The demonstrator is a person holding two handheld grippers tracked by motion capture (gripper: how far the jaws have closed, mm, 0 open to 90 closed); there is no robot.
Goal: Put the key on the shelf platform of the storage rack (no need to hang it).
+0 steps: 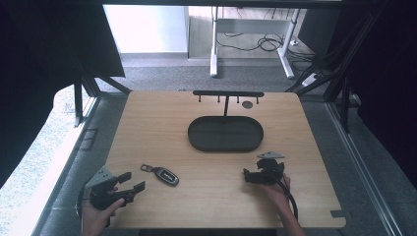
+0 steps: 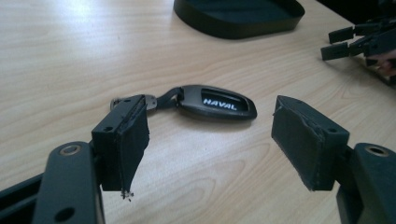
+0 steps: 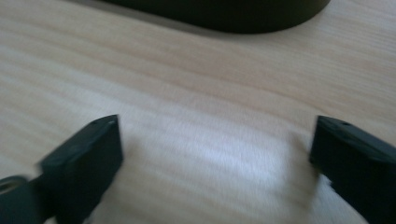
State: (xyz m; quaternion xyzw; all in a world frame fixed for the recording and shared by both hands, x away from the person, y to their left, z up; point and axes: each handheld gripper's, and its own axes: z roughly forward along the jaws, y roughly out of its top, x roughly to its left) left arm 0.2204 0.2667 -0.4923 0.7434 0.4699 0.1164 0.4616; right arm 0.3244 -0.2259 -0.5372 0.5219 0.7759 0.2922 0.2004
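Left gripper [image 1: 132,181] hangs low over the near left part of the wooden table [image 1: 147,123], and its jaws stand wide apart with nothing between them. Just past them lies a black car key [image 2: 217,102]. It rests flat on the wood, with a small metal ring [image 2: 148,101] at one end, right by the tip of one jaw.

Right gripper [image 1: 252,176] sits on the other side of the table, near the edge of the black oval tray [image 1: 225,133]. Its jaws are spread wide too and hold nothing.

I think some things could go wrong. The key is thin and flat, so the pads may slide over the top and miss it. One jaw is close to the ring, so it may bump the ring and push the key away. If the jaws close only on the ring, the key could swing and fall.

White letters on the key spell HAVAL. I see no other words.
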